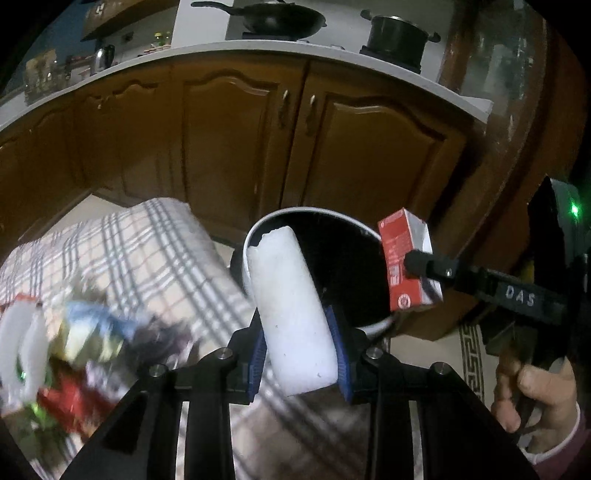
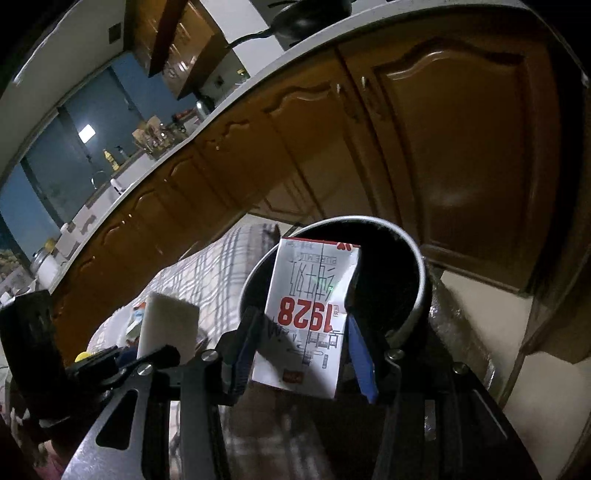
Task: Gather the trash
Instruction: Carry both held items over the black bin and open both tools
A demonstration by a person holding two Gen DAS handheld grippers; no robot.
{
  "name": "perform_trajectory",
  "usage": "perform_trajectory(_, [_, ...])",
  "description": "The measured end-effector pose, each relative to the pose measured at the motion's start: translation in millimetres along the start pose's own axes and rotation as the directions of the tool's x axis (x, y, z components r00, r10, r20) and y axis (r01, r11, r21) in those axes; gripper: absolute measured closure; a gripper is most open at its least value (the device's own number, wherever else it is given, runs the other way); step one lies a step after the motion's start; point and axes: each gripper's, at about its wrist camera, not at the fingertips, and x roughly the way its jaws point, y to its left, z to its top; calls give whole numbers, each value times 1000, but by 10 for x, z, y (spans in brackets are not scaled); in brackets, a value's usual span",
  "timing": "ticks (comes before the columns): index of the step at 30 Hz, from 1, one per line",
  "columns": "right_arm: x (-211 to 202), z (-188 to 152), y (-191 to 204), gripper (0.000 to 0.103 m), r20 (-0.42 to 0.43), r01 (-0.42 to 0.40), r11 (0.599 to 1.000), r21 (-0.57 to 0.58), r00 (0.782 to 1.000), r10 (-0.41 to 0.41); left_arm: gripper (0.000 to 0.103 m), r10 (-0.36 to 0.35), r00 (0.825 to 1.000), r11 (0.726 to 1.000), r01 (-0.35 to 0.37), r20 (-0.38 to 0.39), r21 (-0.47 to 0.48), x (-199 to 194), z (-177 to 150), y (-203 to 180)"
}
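Observation:
My left gripper (image 1: 299, 332) is shut on a white foam block (image 1: 291, 295), its blue pads pressing both sides. The block's far end reaches over the rim of a round bin (image 1: 314, 209) with a white rim and a dark inside. At the right, my right gripper (image 1: 413, 266) is shut on a red and white milk carton (image 1: 402, 236) over the bin's right edge. In the right wrist view, the right gripper (image 2: 303, 343) clamps the carton (image 2: 310, 295) in front of the bin (image 2: 421, 291). The left gripper (image 2: 162, 350) with the foam block (image 2: 166, 321) shows at lower left.
A table under a plaid cloth (image 1: 147, 251) lies left of the bin, with a blurred heap of wrappers and bottles (image 1: 74, 350) on it. Brown cabinet doors (image 1: 229, 147) stand behind, under a counter with a wok (image 1: 280, 18) and pot (image 1: 395, 33). A person's hand (image 1: 535, 384) grips the right tool.

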Motion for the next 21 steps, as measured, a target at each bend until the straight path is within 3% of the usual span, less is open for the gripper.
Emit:
perform_trajectory(18, [381,335,-323,56,-70,37,999,-11,997,-37,67,1,998,1000,-1,-66,0,879,403,-124])
perform_trajectory(21, [455,383,-363,55,-85,38,999,-9,996,-39,44,9,997,1000,-10,-70,-9,900,414,-123])
